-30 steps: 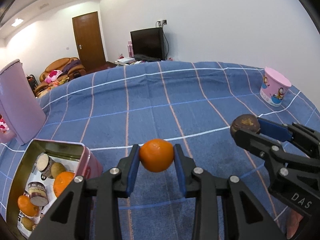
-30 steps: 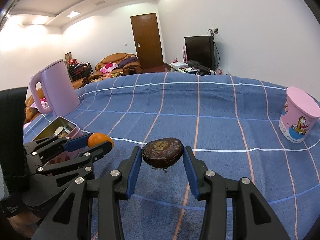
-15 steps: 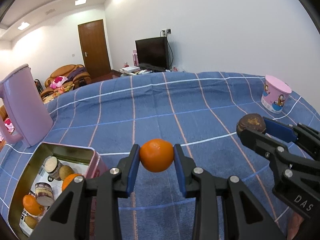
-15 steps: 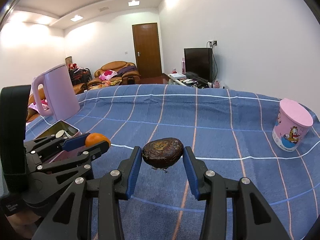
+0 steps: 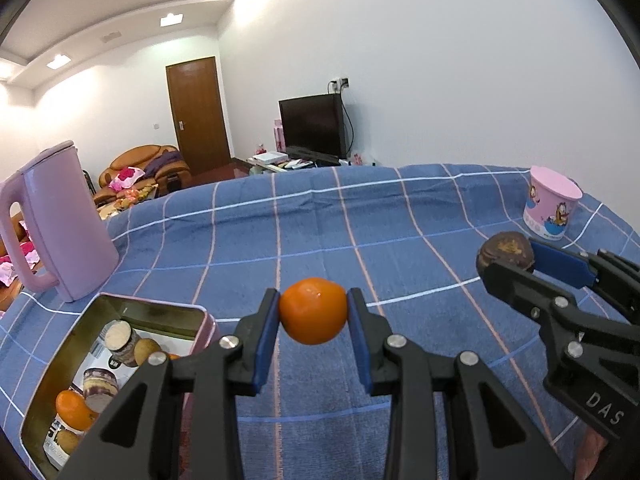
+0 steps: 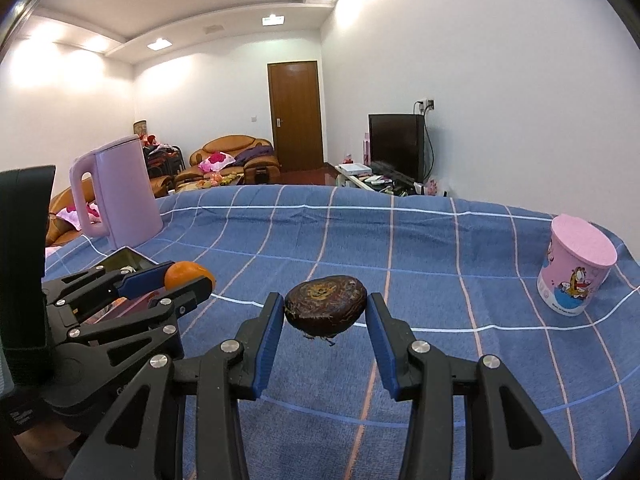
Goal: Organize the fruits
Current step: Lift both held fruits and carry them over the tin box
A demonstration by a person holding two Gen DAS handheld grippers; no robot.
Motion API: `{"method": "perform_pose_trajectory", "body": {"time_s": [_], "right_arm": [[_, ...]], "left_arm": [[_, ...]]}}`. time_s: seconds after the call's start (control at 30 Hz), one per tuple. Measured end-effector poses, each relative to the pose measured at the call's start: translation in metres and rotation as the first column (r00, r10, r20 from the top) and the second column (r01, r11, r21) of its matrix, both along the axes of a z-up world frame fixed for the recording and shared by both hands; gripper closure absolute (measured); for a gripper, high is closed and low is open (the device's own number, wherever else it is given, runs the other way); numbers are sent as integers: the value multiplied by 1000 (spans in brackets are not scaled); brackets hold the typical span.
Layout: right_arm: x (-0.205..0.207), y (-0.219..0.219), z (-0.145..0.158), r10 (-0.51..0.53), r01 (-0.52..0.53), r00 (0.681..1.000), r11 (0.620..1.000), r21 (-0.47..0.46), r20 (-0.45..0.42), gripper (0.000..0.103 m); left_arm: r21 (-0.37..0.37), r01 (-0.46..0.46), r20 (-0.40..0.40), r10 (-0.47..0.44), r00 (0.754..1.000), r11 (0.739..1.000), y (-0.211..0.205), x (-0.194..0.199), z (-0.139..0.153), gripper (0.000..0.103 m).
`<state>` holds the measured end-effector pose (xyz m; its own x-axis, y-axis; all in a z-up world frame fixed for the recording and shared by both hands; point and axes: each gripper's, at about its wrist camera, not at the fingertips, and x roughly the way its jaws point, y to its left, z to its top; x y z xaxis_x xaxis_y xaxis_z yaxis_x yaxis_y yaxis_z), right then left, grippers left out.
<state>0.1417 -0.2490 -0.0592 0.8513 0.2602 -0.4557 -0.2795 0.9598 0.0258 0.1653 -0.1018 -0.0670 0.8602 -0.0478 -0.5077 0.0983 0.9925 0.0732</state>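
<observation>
My left gripper (image 5: 313, 311) is shut on an orange (image 5: 313, 310) and holds it in the air above the blue checked tablecloth, just right of the pink tin (image 5: 202, 322). The tin holds oranges, kiwis and small jars. My right gripper (image 6: 325, 312) is shut on a dark brown fruit (image 6: 325, 310), also held above the cloth. In the left wrist view the right gripper (image 5: 506, 258) is at the right with the brown fruit (image 5: 505, 249). In the right wrist view the left gripper (image 6: 188, 276) is at the left with the orange (image 6: 187, 273).
A pink kettle (image 5: 56, 220) stands on the table behind the tin; it also shows in the right wrist view (image 6: 116, 192). A pink cartoon cup (image 6: 576, 264) stands at the far right of the table, also seen in the left wrist view (image 5: 552, 208).
Both grippers have risen and tilted up with their fruits still held. The kettle and more of the room have come into view.
</observation>
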Motion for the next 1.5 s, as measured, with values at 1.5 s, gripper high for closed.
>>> {"method": "perform_pose_trajectory", "body": {"time_s": [1.5], "right_arm": [[-24, -1, 11, -9, 8, 992, 1000, 7, 129, 58]], "left_arm": [[-29, -40, 133, 43, 990, 999, 7, -29, 10, 68]]}}
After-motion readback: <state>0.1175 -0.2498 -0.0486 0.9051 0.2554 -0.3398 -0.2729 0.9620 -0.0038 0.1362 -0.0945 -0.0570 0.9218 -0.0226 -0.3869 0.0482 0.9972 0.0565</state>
